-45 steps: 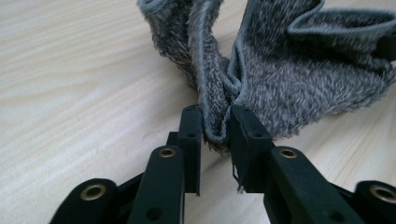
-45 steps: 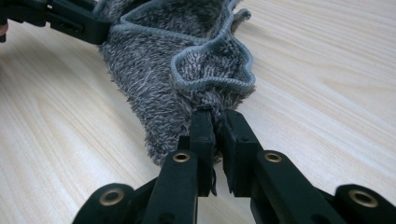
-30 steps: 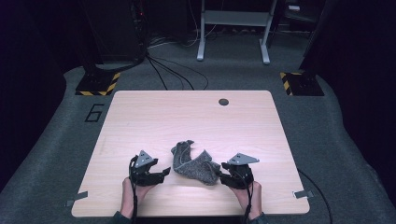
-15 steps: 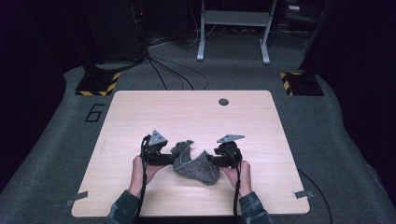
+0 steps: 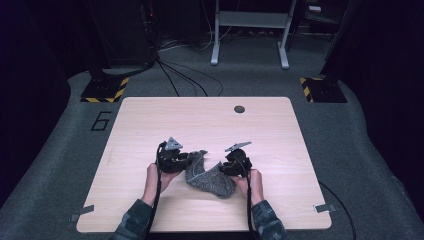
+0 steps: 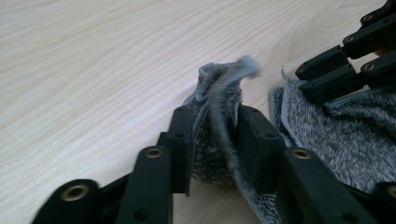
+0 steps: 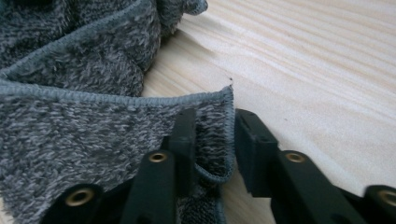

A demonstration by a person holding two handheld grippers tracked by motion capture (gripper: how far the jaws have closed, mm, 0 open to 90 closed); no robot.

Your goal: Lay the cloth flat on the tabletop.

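Two hand-held grippers at one grey fleecy cloth, crumpled on the near middle of a pale wooden table.

High view: left gripper at the cloth's left upper corner, right gripper at its right upper edge; cloth sagging between them and spreading toward the table's near edge. Left hand and right hand behind the tools, sleeves entering from below, a cable trailing back from each. Small dark round hole near the table's far edge, well apart from the cloth.

Left gripper view: black jaws closed on a raised fold of the cloth, fabric pinched between both pads and standing up above them, blurred at its tip. Other gripper's black jaws at upper right, resting against more of the same cloth.

Right gripper view: jaws set around a stitched hem corner of the cloth. Left pad pressed against the fabric; a narrow gap visible between hem and right pad, so a firm pinch cannot be told. Remainder of the cloth bunched at upper left, bare wood grain at right.
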